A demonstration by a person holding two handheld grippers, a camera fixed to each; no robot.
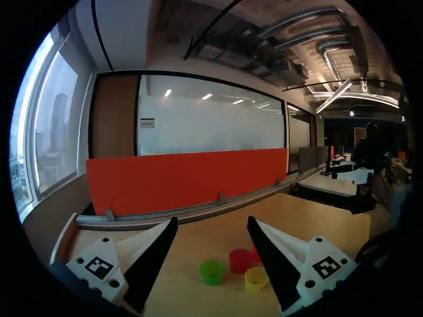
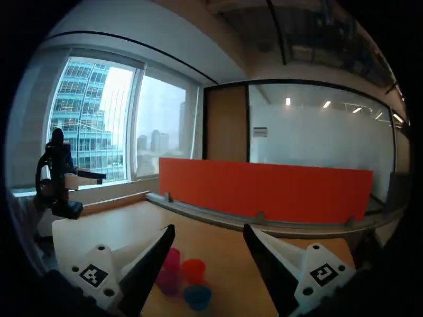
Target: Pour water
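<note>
The left gripper [image 1: 210, 219] hangs above a wooden table [image 1: 317, 211] with its fingers spread wide and nothing between them; below, near its right finger, a green cup [image 1: 212, 271], a red cup [image 1: 240, 260] and a yellow cup [image 1: 256, 278] stand upright close together; an orange panel [image 1: 185, 179] runs along the table's far edge; the right gripper [image 2: 208, 227] is likewise wide apart and empty; beneath it, beside its left finger, sit a pink cup [image 2: 172, 259], a purple cup [image 2: 168, 281], a red cup [image 2: 193, 269] and a blue cup [image 2: 197, 296].
</note>
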